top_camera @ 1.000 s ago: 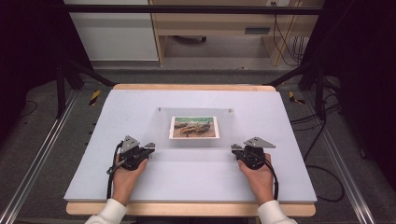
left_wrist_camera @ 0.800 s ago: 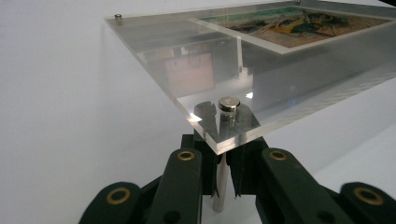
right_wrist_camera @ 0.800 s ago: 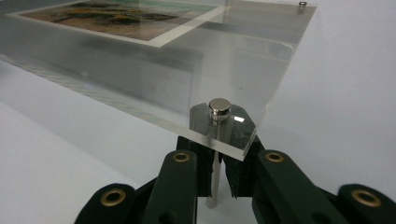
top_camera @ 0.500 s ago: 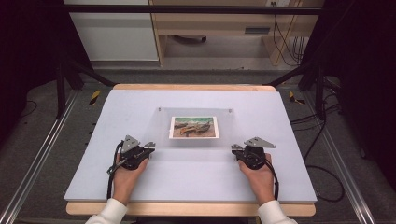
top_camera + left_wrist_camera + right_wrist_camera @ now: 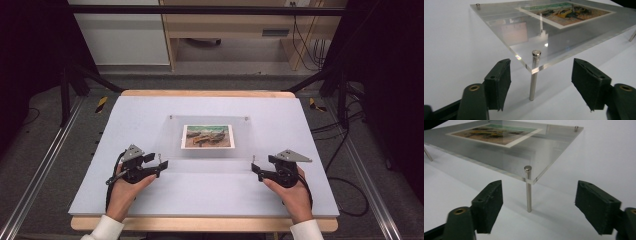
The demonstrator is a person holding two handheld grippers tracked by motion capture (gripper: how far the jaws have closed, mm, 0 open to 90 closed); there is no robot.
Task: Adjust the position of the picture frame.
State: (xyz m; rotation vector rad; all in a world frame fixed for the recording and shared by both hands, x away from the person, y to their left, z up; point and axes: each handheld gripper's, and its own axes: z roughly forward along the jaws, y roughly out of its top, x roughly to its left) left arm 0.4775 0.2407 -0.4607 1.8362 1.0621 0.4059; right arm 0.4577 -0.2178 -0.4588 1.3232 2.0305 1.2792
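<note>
The clear frame (image 5: 207, 142) with its picture stands mid-table on thin metal legs, and the left gripper (image 5: 161, 165) and right gripper (image 5: 254, 169), jaws spread wide, each face a near corner leg, probably to grip both together.

Bright overhead light washes the white table (image 5: 150, 120), dark surroundings; the acrylic frame (image 5: 564, 37) carries glare, near jaws blurred.

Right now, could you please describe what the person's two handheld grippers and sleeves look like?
Both are black two-jaw grippers: the left gripper and the right gripper each carry a grey three-cornered plate on top and trail a black cable. Their jaws end in flat black rectangular pads beside brass-coloured eyelets. The sleeves are white.
</note>
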